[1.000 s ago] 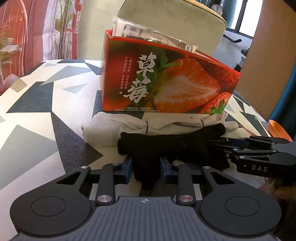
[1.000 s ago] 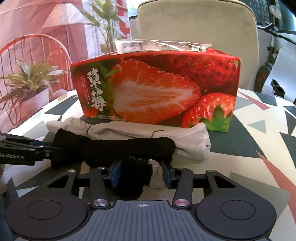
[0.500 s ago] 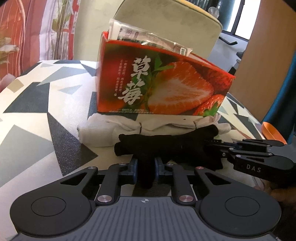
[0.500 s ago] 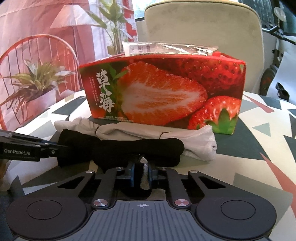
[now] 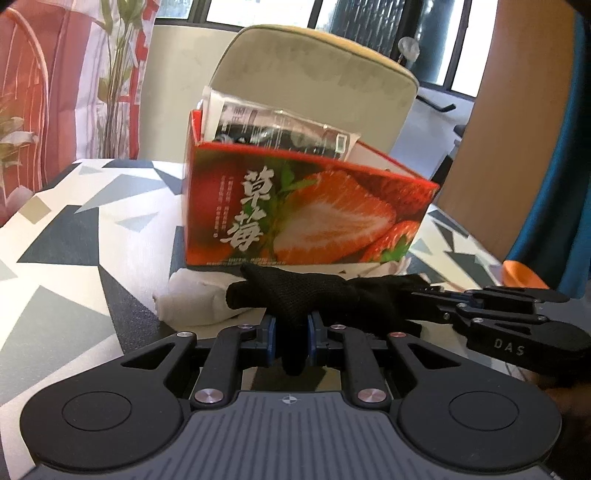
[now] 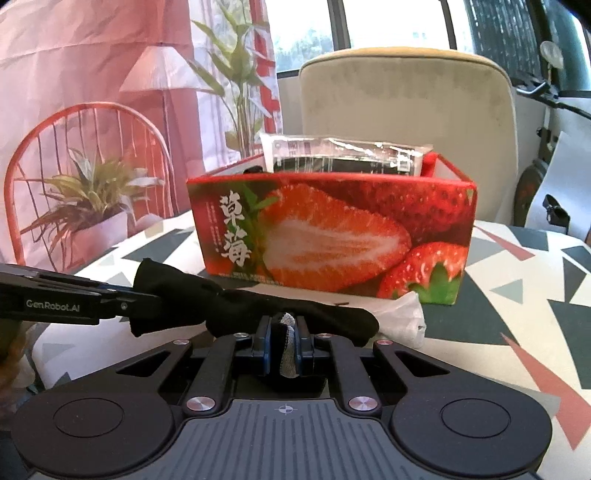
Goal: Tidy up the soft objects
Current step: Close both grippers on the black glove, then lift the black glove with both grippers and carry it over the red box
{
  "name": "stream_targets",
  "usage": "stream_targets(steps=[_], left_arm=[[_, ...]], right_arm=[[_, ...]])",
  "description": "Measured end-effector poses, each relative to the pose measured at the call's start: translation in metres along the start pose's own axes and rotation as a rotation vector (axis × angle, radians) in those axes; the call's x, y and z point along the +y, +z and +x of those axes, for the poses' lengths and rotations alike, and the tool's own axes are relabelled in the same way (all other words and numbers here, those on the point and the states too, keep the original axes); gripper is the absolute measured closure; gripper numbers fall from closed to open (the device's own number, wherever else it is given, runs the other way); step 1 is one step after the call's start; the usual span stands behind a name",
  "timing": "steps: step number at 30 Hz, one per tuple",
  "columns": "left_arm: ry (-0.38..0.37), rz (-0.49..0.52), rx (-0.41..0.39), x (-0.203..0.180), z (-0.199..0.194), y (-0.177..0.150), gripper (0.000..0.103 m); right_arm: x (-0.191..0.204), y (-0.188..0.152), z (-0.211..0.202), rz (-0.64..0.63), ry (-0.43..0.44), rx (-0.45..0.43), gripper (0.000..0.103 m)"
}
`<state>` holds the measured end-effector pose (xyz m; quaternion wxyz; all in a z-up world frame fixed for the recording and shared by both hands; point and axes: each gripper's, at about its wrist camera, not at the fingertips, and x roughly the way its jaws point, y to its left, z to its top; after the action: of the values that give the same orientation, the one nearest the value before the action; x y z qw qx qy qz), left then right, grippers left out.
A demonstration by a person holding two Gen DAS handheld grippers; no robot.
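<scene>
Left gripper (image 5: 291, 325): I had its jaws clamped on the black knitted fabric glove (image 5: 317, 295).
Right gripper (image 6: 283, 332): clamped on its other end.
Glove: stretched between both, before the red strawberry-printed cardboard box (image 5: 295, 210), above a white cloth (image 5: 195, 299).

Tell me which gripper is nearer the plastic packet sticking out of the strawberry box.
Neither, clearly. The left gripper and right gripper both clamp the black cloth in front of the strawberry box, short of the plastic packet.

Bright daylight from rear windows (image 6: 391, 22); slight blur; fisheye-bent, dark corners.
</scene>
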<state>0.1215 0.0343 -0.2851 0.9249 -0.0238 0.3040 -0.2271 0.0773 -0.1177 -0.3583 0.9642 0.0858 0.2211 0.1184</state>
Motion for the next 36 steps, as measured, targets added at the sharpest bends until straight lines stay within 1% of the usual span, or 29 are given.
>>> stream_targets(steps=[7, 11, 14, 17, 21, 27, 31, 36], left_arm=[[0.000, 0.010, -0.041, -0.007, -0.012, 0.003, 0.086], [-0.022, 0.038, -0.065, -0.011, -0.017, 0.006, 0.086], [-0.037, 0.034, -0.093, -0.009, -0.023, 0.013, 0.086], [-0.050, 0.030, -0.114, -0.008, -0.025, 0.022, 0.086], [-0.061, 0.030, -0.133, -0.006, -0.026, 0.037, 0.086], [-0.070, 0.031, -0.143, -0.001, -0.020, 0.066, 0.086], [-0.060, 0.062, -0.174, 0.001, -0.013, 0.090, 0.086], [-0.043, 0.066, -0.193, 0.008, 0.006, 0.127, 0.086]], right_arm=[[0.003, 0.007, -0.020, 0.011, -0.015, -0.055, 0.093], [0.001, 0.011, -0.029, 0.018, -0.029, -0.090, 0.093], [-0.002, 0.015, -0.036, 0.038, -0.040, -0.112, 0.093], [-0.003, 0.023, -0.043, 0.032, -0.039, -0.147, 0.093], [-0.008, 0.040, -0.045, 0.033, -0.036, -0.184, 0.093], [-0.015, 0.067, -0.040, 0.029, -0.025, -0.216, 0.093], [-0.021, 0.092, -0.030, 0.021, -0.021, -0.241, 0.092], [-0.031, 0.133, -0.008, 0.002, -0.013, -0.262, 0.092]])
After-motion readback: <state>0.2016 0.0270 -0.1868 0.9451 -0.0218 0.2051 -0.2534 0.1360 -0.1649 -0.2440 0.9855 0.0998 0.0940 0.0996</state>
